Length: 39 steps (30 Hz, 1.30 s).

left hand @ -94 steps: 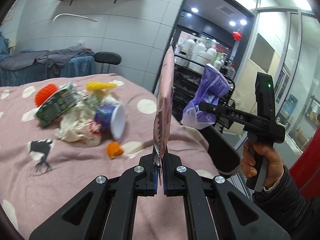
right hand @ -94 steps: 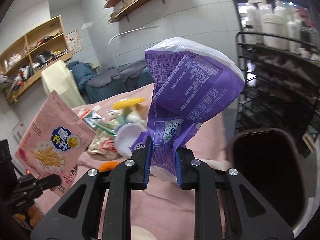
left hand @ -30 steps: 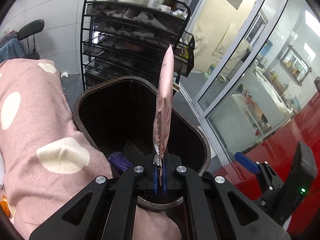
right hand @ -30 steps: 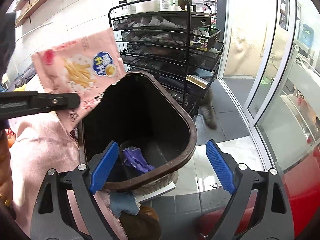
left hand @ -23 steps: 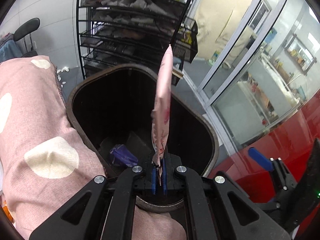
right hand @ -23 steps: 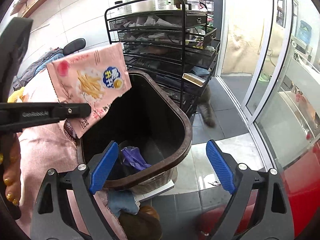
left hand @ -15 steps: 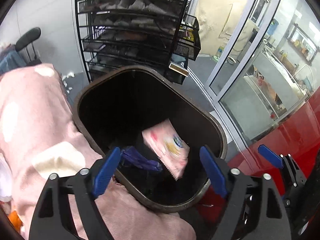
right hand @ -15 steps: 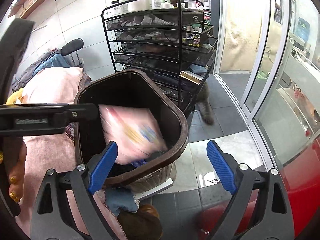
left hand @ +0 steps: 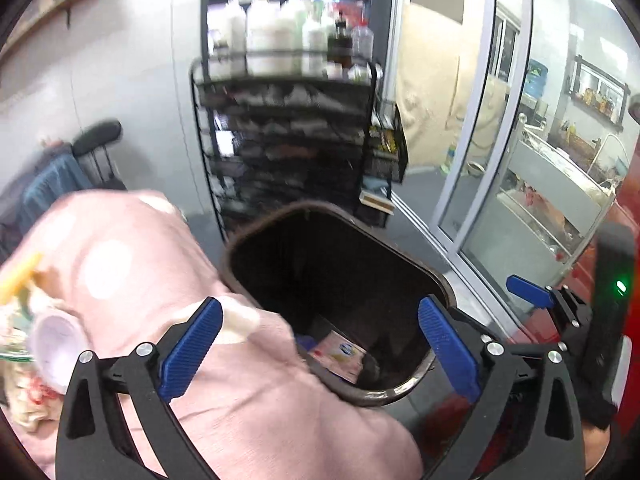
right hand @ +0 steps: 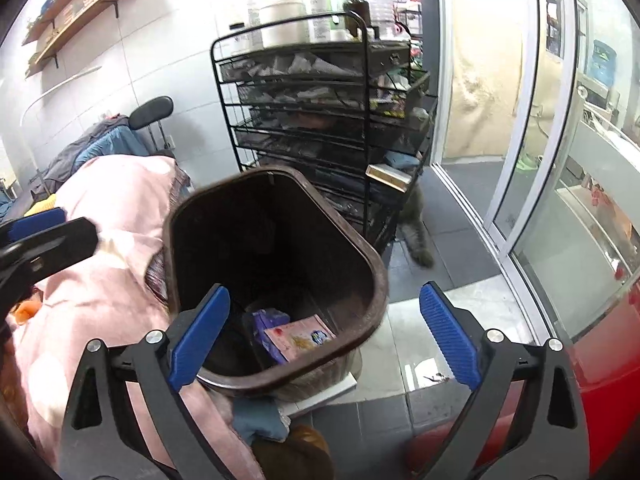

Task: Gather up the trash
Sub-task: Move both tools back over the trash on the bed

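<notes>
Lying in bin: pink snack bag (right hand: pixel 300 338) rests flat at the bottom of the brown trash bin (right hand: pixel 372 264), beside a purple wrapper (right hand: pixel 266 320).
Left claw (left hand: pixel 318 346): fingers spread wide, empty, over the bin's near rim.
Right claw (right hand: pixel 322 338): fingers apart, empty, angled down at the bin.
Bedside: pink dotted bed cover (left hand: pixel 132 256) touches the bin.

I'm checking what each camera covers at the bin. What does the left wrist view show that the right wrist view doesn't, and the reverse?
Only the left wrist view shows the leftover trash on the pink spotted cloth: a white paper cup and a yellow item, both blurred.

Only the right wrist view shows the crumpled purple bag clearly, a grey furry animal by the black wire rack, and wooden wall shelves.

Both show the dark brown trash bin holding the pink snack packet, and each open claw, left and right.
</notes>
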### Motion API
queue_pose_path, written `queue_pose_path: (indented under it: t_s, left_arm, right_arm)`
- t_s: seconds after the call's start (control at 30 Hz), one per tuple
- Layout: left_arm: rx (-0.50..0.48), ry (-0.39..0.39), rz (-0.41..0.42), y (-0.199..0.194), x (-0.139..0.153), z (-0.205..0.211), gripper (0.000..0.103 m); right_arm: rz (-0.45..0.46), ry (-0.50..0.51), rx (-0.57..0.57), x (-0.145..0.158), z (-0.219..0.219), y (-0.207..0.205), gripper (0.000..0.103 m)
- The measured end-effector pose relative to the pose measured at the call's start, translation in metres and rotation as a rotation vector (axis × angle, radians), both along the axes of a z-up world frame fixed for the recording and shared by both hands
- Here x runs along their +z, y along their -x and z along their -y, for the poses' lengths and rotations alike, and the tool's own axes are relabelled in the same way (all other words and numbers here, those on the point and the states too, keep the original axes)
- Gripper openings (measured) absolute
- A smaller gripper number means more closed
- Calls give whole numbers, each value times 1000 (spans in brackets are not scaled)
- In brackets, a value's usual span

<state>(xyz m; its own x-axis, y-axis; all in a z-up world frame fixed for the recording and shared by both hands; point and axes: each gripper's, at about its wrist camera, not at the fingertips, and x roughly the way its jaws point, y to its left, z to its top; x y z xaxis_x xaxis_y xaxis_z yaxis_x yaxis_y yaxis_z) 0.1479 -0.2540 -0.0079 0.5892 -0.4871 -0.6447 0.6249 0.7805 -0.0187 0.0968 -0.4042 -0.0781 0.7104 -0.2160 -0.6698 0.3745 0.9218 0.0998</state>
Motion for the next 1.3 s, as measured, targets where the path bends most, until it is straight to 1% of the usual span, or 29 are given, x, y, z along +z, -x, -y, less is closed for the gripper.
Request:
queue_pose_path:
  t_s: [0.13, 0.23, 0.33, 0.53, 0.63, 0.8, 0.9, 0.97, 1.03, 1.1, 1.2, 1.3]
  left_arm:
    - [28, 37, 86, 22, 16, -24, 98]
    - [41, 55, 116, 34, 22, -40, 98]
    - [68, 81, 120, 42, 27, -58, 98]
    - [167, 139, 122, 53, 26, -106, 98]
    - [235, 141, 130, 54, 21, -131, 98]
    - [338, 123, 93, 56, 6, -176, 98]
    - [410, 87, 77, 55, -3, -204, 98]
    - [458, 89, 57, 55, -10, -227, 98]
    - [519, 96, 28, 53, -18, -252, 98]
    - [557, 101, 9, 50, -25, -271, 98]
    - [603, 100, -12, 49, -32, -296, 98]
    - [615, 99, -20, 50, -35, -311, 98]
  right_arm:
    - [26, 2, 38, 8, -13, -6, 95]
    - [54, 6, 77, 15, -29, -11, 95]
    - [82, 19, 116, 23, -45, -15, 95]
    - [116, 33, 209, 37, -81, -26, 98]
    - [119, 30, 266, 41, -102, -34, 98]
    - [114, 7, 401, 47, -143, -47, 98]
    - [90, -35, 499, 48, -170, -57, 98]
    - [68, -47, 557, 48, -190, -61, 98]
    - [47, -39, 602, 46, -210, -63, 98]
    - [18, -30, 651, 43, -230, -68, 98]
    - [-32, -20, 711, 35, -257, -73, 98]
    - [-96, -7, 772, 26, -282, -81, 98]
